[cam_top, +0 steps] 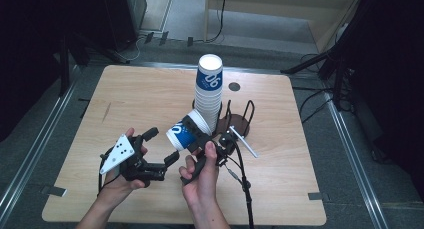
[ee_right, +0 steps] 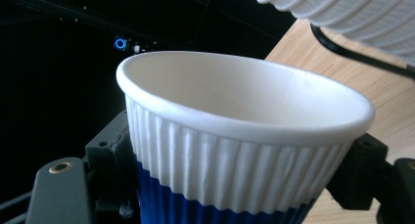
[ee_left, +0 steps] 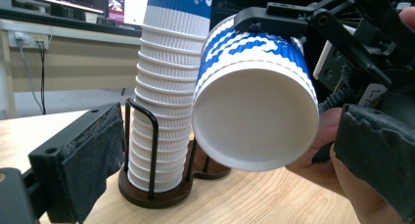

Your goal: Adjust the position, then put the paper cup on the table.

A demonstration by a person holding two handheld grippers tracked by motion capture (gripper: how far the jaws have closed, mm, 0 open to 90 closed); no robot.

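Ribbed blue-and-white paper cup [cam_top: 184, 133] (mouth toward camera), tilted, clenched in right tool [cam_top: 196, 139], left tool [cam_top: 161, 146] released, empty

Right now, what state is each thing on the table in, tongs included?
Single paper cup: tipped on its side, mouth toward the left tongs, clamped by the right tongs.
Cup stack: upright, nested in the wire holder.
Wire cup holder: standing on the table; its second bay has no cups.
Left tongs: open, holding nothing.
Right tongs: shut on the single paper cup.
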